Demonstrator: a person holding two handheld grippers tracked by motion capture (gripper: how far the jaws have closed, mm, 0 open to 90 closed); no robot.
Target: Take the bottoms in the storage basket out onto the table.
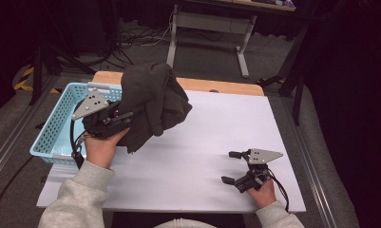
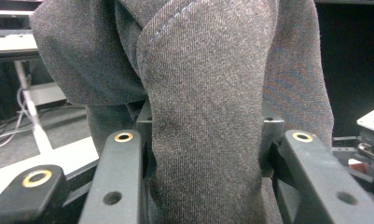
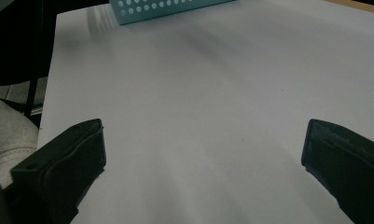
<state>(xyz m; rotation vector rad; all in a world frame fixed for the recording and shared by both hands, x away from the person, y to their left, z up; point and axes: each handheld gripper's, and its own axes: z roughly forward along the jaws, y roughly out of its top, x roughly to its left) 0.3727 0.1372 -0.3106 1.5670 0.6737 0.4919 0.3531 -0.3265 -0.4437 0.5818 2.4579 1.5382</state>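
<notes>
The left gripper [image 1: 113,119] was clamped on a soft, limp dark grey garment [image 1: 152,102] that sagged beside the basket [image 1: 52,126] at the table's far left, best gripped at a thick fold, while the right gripper [image 1: 232,167] stood apart.

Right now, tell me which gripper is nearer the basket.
Left. The left gripper is lifted beside the basket, its jaws shut on the dark cloth. The right gripper rests across the table, jaws open.

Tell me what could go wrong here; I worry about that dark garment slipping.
The left claw is shut on one fold of the dark garment, so the loose bulk hanging toward the table could drag or slide free. It may also snag on the rim of the blue basket. The right claw rests open, too far to help.
</notes>
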